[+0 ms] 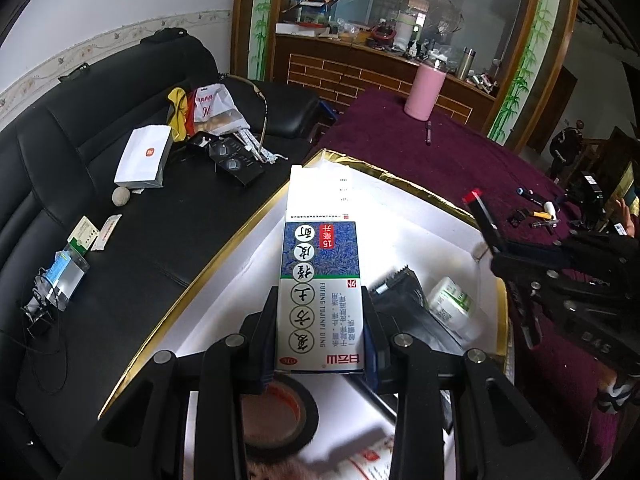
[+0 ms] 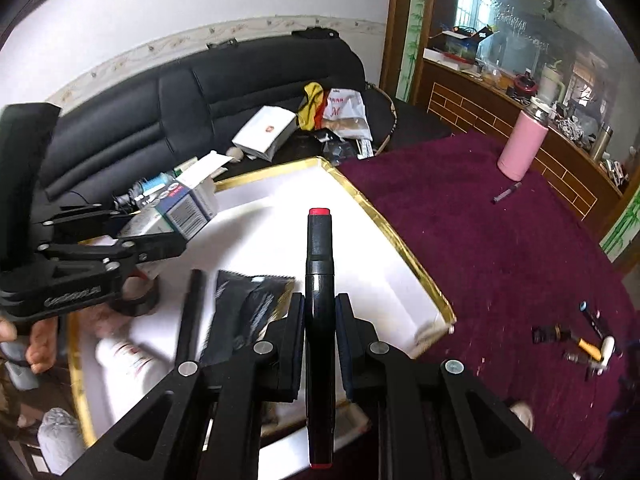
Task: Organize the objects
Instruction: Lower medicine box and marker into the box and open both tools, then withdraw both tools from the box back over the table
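Observation:
My left gripper [image 1: 319,296] is shut on a tall white and blue medicine box [image 1: 320,240], which it holds over a white tray with a gold rim [image 1: 240,224]. In the right wrist view the same gripper [image 2: 168,236] and box [image 2: 182,206] hang above the tray's left side. My right gripper [image 2: 319,304] is shut on a black marker with red ends [image 2: 319,256], over the tray's [image 2: 384,224] near right part. The left wrist view shows that marker [image 1: 478,208] at the right. In the tray lie a black tape roll [image 1: 276,412], a black foil pouch [image 2: 248,300] and a white bottle [image 1: 452,304].
A purple cloth [image 2: 500,248] covers the table, with a pink tumbler [image 2: 520,148], a pen [image 2: 506,193] and several small tools [image 2: 580,340] on it. A black sofa [image 1: 120,272] beside the tray holds a white box [image 1: 142,158], bags and packets. A person's hand [image 2: 36,340] grips the left tool.

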`<state>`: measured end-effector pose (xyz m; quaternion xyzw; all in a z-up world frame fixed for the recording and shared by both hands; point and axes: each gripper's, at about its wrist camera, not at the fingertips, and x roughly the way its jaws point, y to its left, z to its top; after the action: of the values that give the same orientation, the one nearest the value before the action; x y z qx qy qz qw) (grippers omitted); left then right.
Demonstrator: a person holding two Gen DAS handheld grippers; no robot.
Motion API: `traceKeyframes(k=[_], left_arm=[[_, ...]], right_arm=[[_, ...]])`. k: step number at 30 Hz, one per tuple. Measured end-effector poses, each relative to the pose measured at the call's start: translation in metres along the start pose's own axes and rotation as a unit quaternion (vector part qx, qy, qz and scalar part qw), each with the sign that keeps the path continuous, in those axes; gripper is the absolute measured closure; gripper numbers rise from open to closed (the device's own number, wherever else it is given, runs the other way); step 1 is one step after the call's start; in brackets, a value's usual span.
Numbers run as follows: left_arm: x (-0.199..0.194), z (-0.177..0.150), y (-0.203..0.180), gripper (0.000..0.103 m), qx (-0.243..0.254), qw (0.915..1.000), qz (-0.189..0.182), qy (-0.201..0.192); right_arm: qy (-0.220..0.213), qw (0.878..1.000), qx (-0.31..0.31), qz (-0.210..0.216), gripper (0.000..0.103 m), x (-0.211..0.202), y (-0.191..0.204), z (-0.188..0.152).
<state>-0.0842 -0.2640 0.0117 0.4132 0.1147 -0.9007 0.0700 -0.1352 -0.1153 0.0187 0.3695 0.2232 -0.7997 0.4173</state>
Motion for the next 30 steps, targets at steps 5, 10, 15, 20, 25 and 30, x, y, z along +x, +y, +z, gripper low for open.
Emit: traceKeyframes(k=[5,10,15,20,25,30], left_arm=[[0.021,0.003,0.005,0.07,-0.008,0.9996,0.011,0.026],[0.032,0.0,0.011,0.07,-0.018,0.9987,0.008,0.046],[0.033,-0.001,0.005,0.07,-0.006,0.9983,0.016,0.056],[0.018,-0.004,-0.005,0.066,0.007,0.9992,0.01,0.039],[-0.003,-0.004,-0.017,0.056,0.02,0.9996,0.018,0.01],[-0.019,-0.005,-0.034,0.053,0.029,0.9995,0.01,-0.001]], right_arm=[[0.014,1.0,-0.004,-0.028,0.087,0.031,-0.007,0.007],[0.028,0.998,-0.011,-0.049,0.087,0.056,-0.009,0.003],[0.03,0.999,0.006,-0.036,0.083,0.064,-0.011,-0.002],[-0.007,0.999,0.036,-0.029,0.048,0.04,-0.015,-0.005],[-0.049,0.997,0.063,-0.023,0.037,0.003,-0.018,-0.012],[-0.072,0.993,0.092,-0.012,0.03,-0.03,-0.022,-0.033]])
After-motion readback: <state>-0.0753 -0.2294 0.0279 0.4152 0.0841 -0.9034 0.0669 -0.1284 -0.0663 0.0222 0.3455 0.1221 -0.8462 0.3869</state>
